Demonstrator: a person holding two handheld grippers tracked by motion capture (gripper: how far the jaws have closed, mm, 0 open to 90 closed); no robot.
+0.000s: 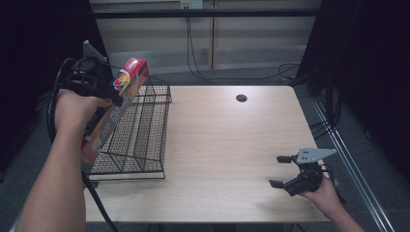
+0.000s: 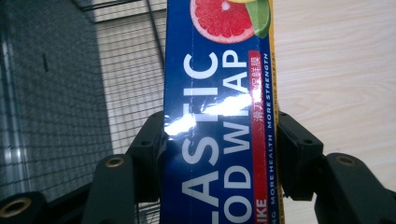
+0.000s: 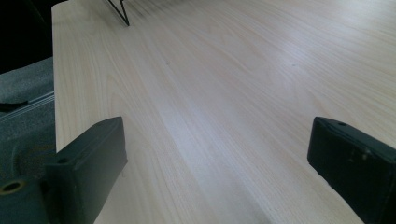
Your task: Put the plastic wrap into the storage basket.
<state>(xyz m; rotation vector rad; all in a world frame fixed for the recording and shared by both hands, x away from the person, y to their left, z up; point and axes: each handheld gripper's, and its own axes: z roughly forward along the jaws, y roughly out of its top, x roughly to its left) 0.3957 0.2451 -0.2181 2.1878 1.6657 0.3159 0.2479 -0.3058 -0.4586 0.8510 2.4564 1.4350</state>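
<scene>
The left gripper (image 1: 113, 94) is clamped across a long box of plastic food wrap (image 1: 112, 113), lifted clear of the desk (image 1: 227, 145) above its left edge. Directly beside the box stands a black wire basket (image 1: 140, 135), occupying the desk's left side. The right gripper (image 1: 281, 170) rests near the front right corner, jaws spread with nothing between them. A small dark disc (image 1: 241, 98) lies near the back edge. The box is blue with white lettering, a grapefruit picture (image 2: 223, 18) and a red end, tilted steeply.

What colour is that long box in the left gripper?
Mostly blue with white lettering, the plastic wrap box shows best in the left gripper view.
</scene>
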